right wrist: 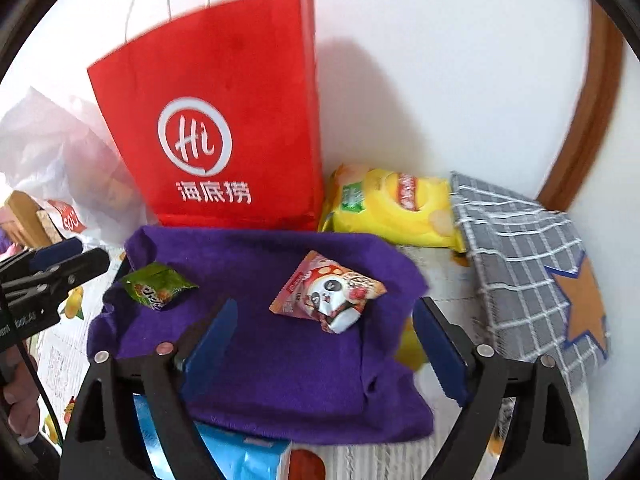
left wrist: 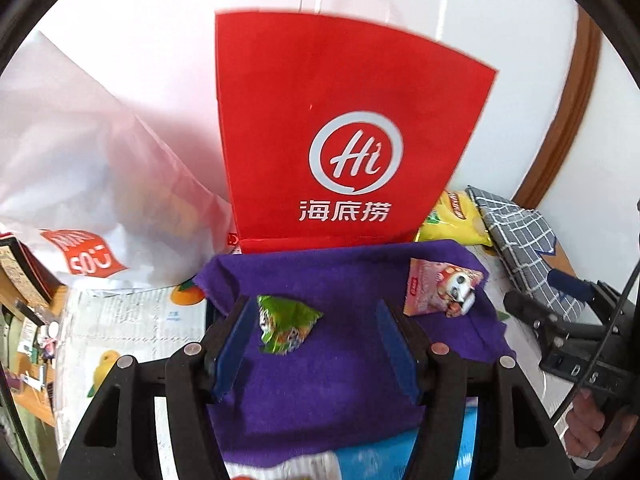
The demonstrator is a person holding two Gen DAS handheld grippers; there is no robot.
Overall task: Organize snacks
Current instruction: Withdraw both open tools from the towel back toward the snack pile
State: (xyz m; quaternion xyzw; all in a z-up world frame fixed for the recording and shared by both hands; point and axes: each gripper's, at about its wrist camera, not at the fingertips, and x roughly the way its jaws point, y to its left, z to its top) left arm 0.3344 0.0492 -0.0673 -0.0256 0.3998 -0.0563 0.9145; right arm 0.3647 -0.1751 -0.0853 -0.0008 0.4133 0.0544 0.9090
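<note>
From the left wrist, the left gripper (left wrist: 316, 344) is seen with fingers apart and empty. The green packet (left wrist: 286, 326) lies between them on the purple cloth (left wrist: 320, 392), close to the left finger (left wrist: 234, 350), its long axis slanted. The pink packet (left wrist: 440, 292) lies beyond the right finger, well apart.

From the right wrist, the right gripper (right wrist: 324, 344) is also held apart and empty. The pink packet (right wrist: 330, 296) lies just ahead, between the fingers, its long axis sloping down to the right. The green packet (right wrist: 158, 286) is nearer to the left gripper (right wrist: 68, 264). Behind the cloth (right wrist: 280, 380) a red bag (right wrist: 224, 120) stands against the wall; the bench is crowded.
</note>
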